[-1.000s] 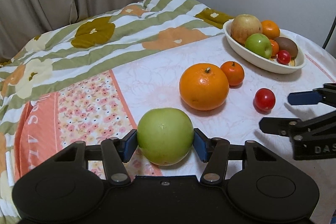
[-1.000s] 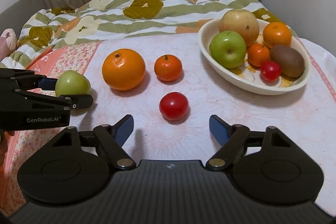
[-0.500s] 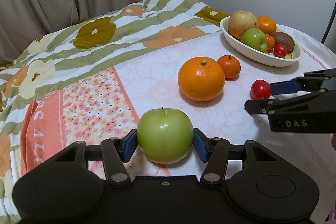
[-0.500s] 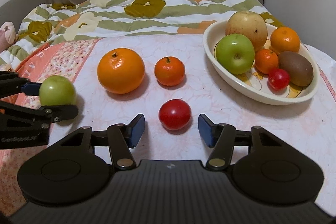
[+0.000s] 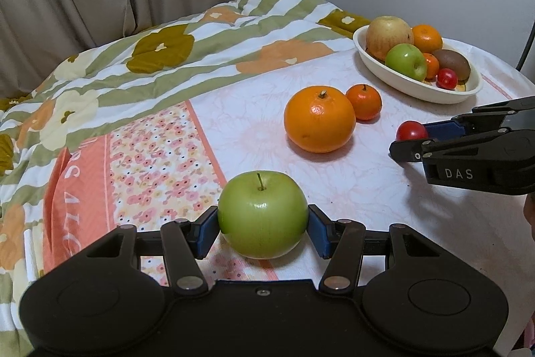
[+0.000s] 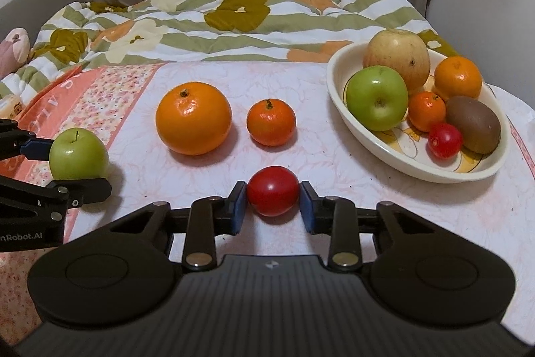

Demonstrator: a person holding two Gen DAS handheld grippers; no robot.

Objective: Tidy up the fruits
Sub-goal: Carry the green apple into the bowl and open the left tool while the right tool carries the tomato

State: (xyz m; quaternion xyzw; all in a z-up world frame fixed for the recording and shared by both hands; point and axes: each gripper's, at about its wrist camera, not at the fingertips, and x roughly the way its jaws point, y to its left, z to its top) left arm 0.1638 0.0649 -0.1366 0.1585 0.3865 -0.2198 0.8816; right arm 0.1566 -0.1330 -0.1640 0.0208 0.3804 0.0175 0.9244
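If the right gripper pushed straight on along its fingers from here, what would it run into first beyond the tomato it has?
Probably the small mandarin, which sits directly ahead of the right gripper and its red tomato. The gripper tilts downward, so it might hit the tablecloth first; depth is unclear.

Green apple (image 5: 262,214) stem-up and red tomato (image 6: 272,190) lie on the cloth, each between blue pads

Both wrist views look steeply down along their tongs, close over one shared bowl (image 5: 394,79) of fruit.
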